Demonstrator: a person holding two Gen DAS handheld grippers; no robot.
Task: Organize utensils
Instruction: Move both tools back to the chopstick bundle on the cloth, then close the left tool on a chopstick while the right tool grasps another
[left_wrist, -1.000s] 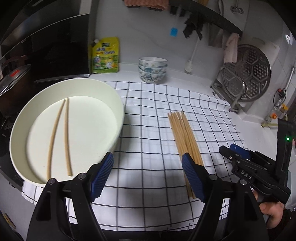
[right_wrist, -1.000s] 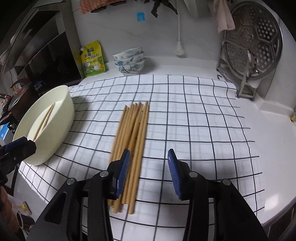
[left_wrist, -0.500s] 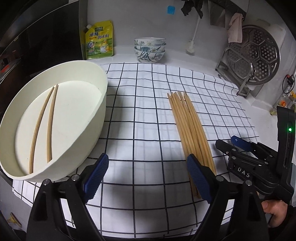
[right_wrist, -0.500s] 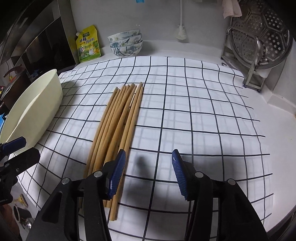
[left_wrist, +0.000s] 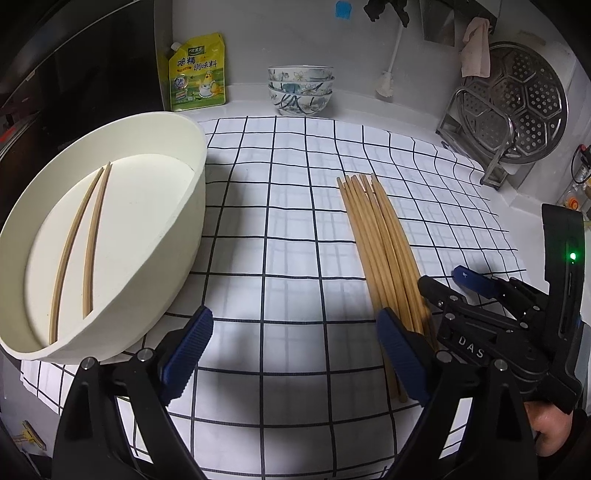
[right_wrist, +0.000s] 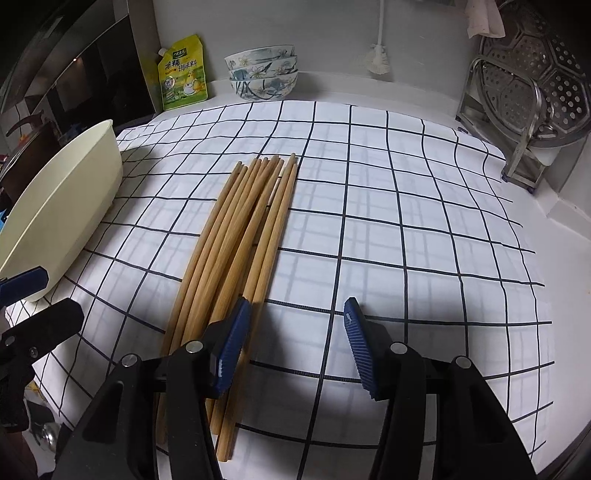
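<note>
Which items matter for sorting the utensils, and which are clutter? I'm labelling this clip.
Job: chopstick bundle on the cloth; cream basin holding two chopsticks; open left gripper; open right gripper.

Lying about: stacked bowls, seasoning pouch, steamer rack.

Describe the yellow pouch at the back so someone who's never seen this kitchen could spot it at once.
Start at the checked cloth covering the counter and look to its far left corner. There the yellow pouch stands upright against the wall, left of the stacked floral bowls. It is the only bright yellow-green thing, with a corner spout.
</note>
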